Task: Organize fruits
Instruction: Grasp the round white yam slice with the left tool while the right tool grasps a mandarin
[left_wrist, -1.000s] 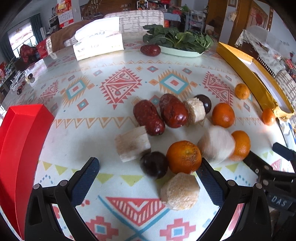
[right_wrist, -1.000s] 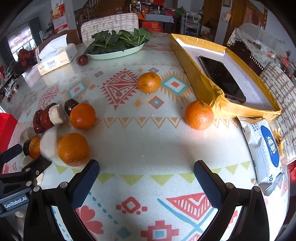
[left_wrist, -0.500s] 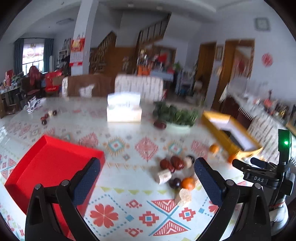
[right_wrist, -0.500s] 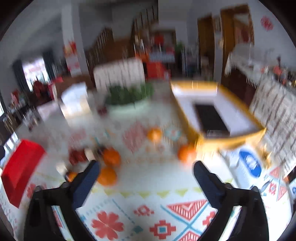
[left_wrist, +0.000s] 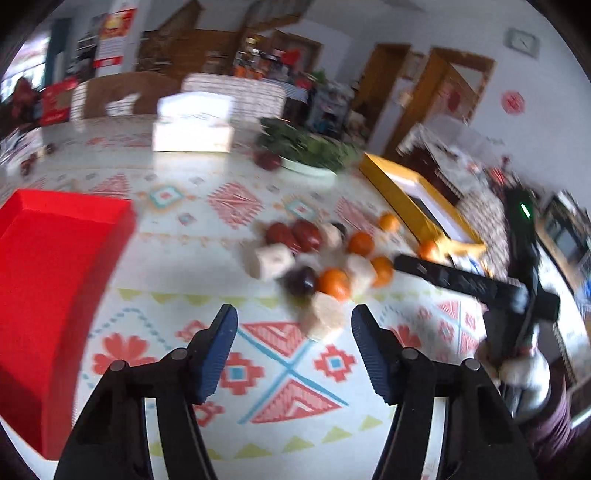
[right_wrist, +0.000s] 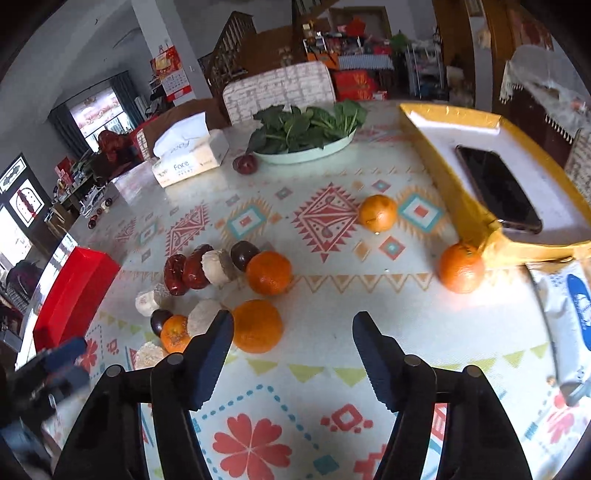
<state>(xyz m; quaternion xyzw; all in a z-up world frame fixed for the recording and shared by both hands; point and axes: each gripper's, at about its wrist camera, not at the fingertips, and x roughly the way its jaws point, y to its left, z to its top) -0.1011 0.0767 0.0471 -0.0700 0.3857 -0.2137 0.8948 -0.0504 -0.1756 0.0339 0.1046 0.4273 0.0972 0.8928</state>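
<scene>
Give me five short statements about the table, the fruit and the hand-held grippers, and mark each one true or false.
1. A phone lies inside the yellow tray. True.
2. The red box is full of oranges. False: no fruit shows in it; the oranges lie on the table.
3. The right hand-held gripper is clamped on an orange. False: its jaws are closing, but nothing is between them; the nearest orange sits just beside its left finger.
4. A plate of leafy greens stands near the tissue box. True.
5. The left hand-held gripper holds nothing. True: its jaws are closing over bare tablecloth.
</scene>
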